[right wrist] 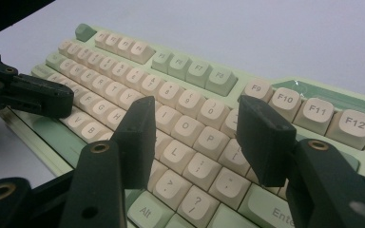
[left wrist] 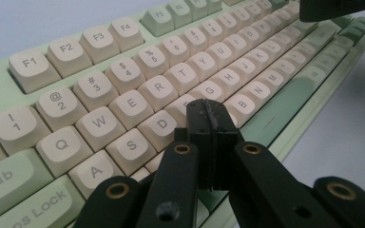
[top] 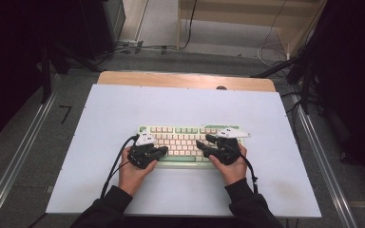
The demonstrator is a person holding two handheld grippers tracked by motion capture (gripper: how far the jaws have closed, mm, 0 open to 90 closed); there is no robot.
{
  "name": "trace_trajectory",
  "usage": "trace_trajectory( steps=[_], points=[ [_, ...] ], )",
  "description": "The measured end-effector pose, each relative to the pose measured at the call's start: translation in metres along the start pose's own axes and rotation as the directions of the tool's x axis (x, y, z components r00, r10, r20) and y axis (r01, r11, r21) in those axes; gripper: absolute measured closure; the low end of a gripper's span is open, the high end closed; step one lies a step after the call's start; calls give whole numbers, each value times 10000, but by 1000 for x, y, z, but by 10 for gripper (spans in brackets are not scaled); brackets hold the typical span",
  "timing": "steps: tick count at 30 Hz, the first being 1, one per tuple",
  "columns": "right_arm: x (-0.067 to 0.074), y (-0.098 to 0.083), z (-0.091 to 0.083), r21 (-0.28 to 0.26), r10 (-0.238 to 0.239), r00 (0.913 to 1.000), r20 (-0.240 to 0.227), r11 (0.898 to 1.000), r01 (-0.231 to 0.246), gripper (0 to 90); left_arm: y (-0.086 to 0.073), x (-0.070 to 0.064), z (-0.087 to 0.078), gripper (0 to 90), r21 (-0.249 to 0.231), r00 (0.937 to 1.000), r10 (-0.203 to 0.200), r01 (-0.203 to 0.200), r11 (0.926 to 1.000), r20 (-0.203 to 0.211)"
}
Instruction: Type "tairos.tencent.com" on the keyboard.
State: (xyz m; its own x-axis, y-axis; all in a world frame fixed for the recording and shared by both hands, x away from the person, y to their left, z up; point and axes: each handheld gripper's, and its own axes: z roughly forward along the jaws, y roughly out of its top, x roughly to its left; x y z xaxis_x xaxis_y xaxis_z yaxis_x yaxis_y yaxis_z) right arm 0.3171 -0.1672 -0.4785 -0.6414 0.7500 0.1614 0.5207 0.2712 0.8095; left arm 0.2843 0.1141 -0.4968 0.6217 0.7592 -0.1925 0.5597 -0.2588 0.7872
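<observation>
Sleeves and both hands come in at the near edge of the white tabletop (top: 100, 180), one gripper per hand. Green keyboard (top: 185, 164) with cream keys lies flat, middle of the tabletop, slightly toward the near edge, long side parallel to it.

Left gripper (left wrist: 208, 124): jaws fully closed, pads pressed together, nothing between them. Tip sits low over the left letter block, just past D, about at F/G; can't tell if it touches a key. From above it's at the keyboard's left end (top: 164, 151).

Right gripper (right wrist: 197, 137): jaws apart, nothing clamped. Keys O, P, L show through the gap, tips just above them. From above it's over the keyboard's right end (top: 201, 144).

Both grippers point inward toward each other, tips apart over the middle of the keyboard.
</observation>
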Motion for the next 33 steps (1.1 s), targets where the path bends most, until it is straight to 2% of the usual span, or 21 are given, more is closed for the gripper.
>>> trace_trajectory(
  steps=[1, 3, 5, 6, 8, 10, 12, 13, 19, 33],
  points=[
    [0, 0, 0, 6, 14, 10000, -1, 10000, -14, 464, 0, 0, -2, 893, -167, 9999, -54, 55, 9998, 96],
    [0, 0, -1, 12, 35, 10000, 4, 10000, -35, 464, 2, 0, -6, 722, -606, 9997, -177, 188, 9980, 184],
    [-1, 0, -1, 16, 29, 10000, 7, 10000, -29, 470, 4, 0, -10, 540, -1162, 9998, -179, 185, 9930, 60],
    [-1, 0, -1, 23, 28, 10000, 6, 10000, -28, 489, 5, 0, -13, 477, -1418, 9997, -225, 217, 9897, -39],
    [-1, 0, -1, 45, -22, 10000, 15, 10000, 21, 584, 6, 2, -17, 352, -1802, 9989, -261, 186, 9835, -396],
    [0, 0, -1, 72, -56, 9999, -95, 10000, 57, 733, 7, 4, -20, 283, -1976, 9972, -364, 230, 9800, -649],
    [1, 0, -1, 90, -170, 9998, -124, 9998, 171, 855, 7, 6, -21, 272, -1971, 9959, -465, 304, 9799, -776],
    [1, 1, -1, 118, -222, 9996, -169, 9997, 224, 874, 6, 7, -21, 272, -1957, 9950, -543, 371, 9800, -834],
    [4, 3, 5, 258, -372, 9989, -274, 9989, 379, 876, 4, 10, -21, 272, -1843, 9926, -792, 611, 9810, -923],
    [6, 8, 25, 664, -561, 9981, -263, 9961, 578, 876, -3, 13, -31, 275, -1871, 9897, -962, 752, 9795, -1059]
  ],
)
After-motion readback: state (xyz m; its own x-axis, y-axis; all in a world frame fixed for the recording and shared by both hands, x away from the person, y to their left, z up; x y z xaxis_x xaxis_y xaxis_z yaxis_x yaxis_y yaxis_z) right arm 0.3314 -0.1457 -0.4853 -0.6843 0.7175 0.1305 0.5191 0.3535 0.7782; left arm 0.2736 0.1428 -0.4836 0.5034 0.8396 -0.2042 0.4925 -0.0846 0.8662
